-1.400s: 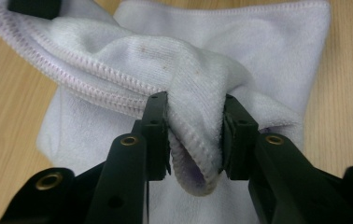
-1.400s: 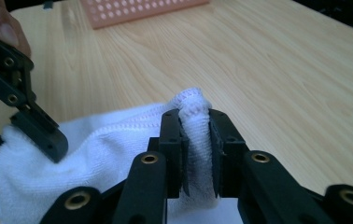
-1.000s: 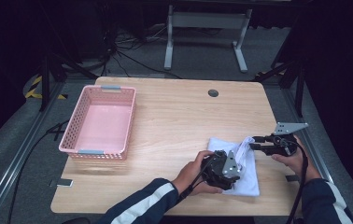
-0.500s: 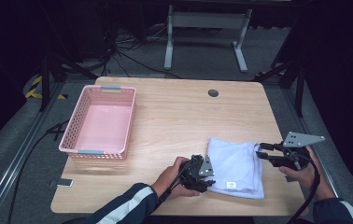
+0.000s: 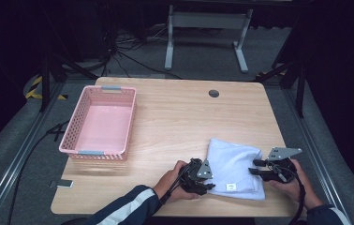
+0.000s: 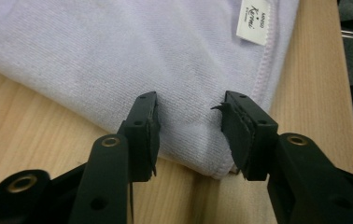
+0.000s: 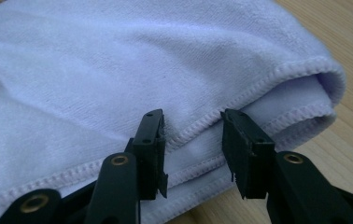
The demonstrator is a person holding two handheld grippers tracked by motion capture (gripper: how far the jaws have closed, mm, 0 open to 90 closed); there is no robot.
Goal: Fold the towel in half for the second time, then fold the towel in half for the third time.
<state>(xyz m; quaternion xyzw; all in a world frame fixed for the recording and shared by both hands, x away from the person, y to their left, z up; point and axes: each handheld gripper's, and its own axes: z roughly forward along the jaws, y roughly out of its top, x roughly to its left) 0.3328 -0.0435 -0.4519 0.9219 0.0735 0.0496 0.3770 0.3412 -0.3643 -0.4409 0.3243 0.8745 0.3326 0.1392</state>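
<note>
Folded towel (image 5: 233,166) flanked on table (image 5: 180,117); left gripper (image 6: 191,133) closing, right gripper (image 7: 191,140) spread, edges between jaws, unpinched.

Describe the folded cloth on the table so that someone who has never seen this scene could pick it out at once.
Start at the wooden table and look to its near right part, opposite the pink basket on the left. There the folded towel lies flat between the left gripper and the right gripper. It is the only soft, pale lilac-white thing there, with stitched hems and a small white label near its front edge.
</note>
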